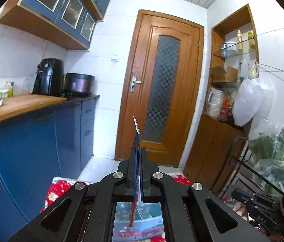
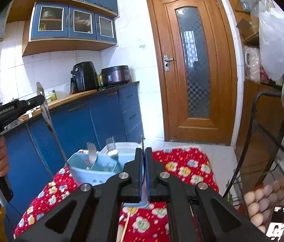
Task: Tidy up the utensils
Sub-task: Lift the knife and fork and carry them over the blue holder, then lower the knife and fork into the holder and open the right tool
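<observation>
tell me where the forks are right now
In the right wrist view, two forks stand tines-up in the blue utensil holder on the red cloth, left of centre.

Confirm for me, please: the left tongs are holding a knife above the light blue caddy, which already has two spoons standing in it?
Not quite: forks, not spoons, stand in the light blue caddy, as the right wrist view shows. The left tongs do hold the knife above it.

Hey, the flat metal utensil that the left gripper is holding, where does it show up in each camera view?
Left wrist view: the flat metal utensil stands edge-on at bottom centre, clamped in the left gripper.
Right wrist view: it is at the left, slanting down toward the pale blue caddy.
Shared landmark: the wooden door.
</observation>
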The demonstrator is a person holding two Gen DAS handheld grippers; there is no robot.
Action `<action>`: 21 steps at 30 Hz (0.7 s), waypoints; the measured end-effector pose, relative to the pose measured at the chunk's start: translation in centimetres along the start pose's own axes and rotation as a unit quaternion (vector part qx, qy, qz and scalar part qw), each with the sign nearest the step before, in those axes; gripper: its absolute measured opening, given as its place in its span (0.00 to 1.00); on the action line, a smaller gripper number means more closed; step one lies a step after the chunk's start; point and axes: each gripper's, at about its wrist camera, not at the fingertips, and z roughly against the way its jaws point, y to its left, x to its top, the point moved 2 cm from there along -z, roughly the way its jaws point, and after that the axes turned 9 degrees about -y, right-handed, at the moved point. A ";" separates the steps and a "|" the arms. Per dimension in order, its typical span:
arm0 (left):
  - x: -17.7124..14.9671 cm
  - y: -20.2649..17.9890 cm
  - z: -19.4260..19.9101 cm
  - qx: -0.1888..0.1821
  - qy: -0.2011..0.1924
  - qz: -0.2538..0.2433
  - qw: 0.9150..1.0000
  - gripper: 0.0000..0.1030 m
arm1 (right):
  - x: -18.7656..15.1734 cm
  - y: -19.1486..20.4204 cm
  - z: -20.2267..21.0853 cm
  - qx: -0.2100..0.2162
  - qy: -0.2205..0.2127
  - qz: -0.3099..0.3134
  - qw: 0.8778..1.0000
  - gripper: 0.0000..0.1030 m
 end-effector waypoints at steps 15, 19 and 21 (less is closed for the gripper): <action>0.0 1.3 -3.8 0.012 0.008 0.007 1.000 0.01 | 5.0 0.0 -4.7 -0.070 -0.051 0.049 0.995 0.04; -1.2 1.5 -4.5 0.012 0.019 0.010 1.000 0.01 | 5.2 0.8 -6.4 -0.084 -0.069 0.073 0.991 0.04; -1.8 1.6 -4.8 0.011 0.026 0.013 1.000 0.01 | 5.0 1.3 -7.1 -0.087 -0.075 0.086 0.990 0.04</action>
